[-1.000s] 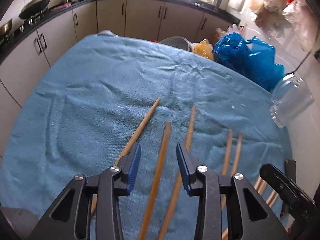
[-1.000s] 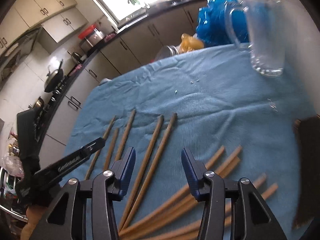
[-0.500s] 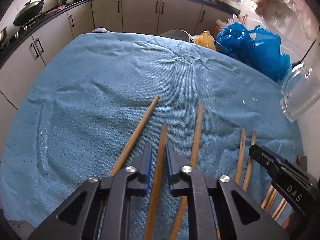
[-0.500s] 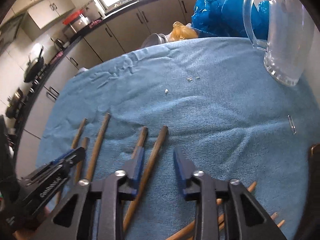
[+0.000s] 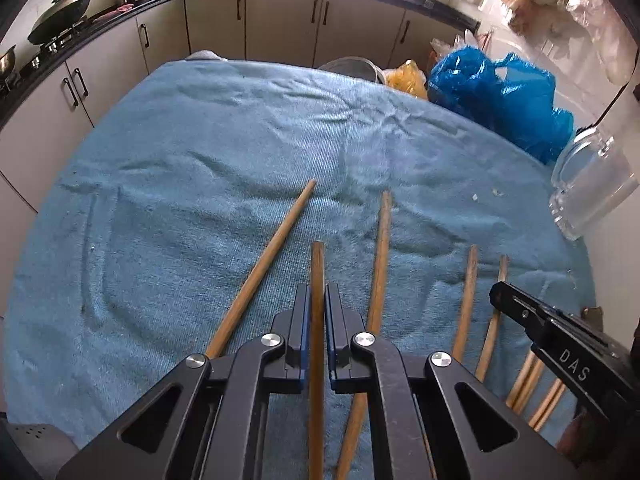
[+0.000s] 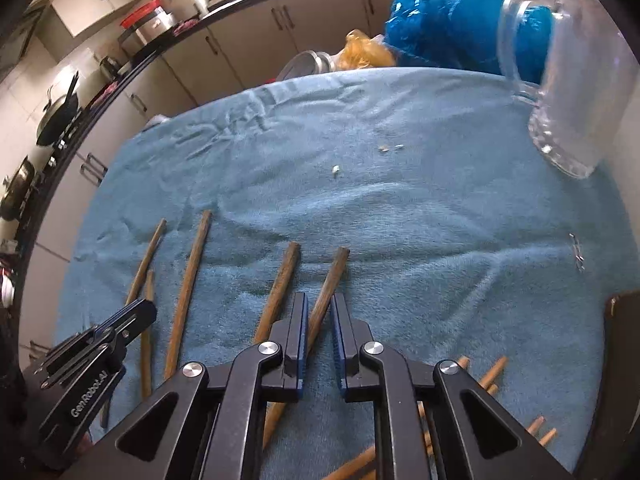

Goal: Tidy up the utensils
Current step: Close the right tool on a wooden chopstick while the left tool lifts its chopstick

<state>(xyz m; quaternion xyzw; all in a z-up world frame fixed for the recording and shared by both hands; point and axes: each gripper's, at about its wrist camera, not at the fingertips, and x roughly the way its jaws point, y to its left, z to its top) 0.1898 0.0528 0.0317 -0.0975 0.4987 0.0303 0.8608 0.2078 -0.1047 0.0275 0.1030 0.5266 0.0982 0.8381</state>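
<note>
Gripping one wooden chopstick (image 5: 317,280) in the left gripper (image 5: 317,300), jaws having just been closing, pads now pinching the shaft at lower centre of the left view. Running straight up the frame along the fingers, tip poking out just past them. Clamping another chopstick (image 6: 328,284) in the right gripper (image 6: 319,312), also just closing, shaft leaning slightly rightward toward its far tip. Resting farther off on the blue towel (image 6: 420,208): loose sticks alongside. Standing at the upper right edge, well apart: a clear glass mug (image 6: 576,92), probably the destination.

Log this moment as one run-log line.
left gripper: shut on chopstick | right gripper: shut on dark chopstick | glass mug: empty
</note>
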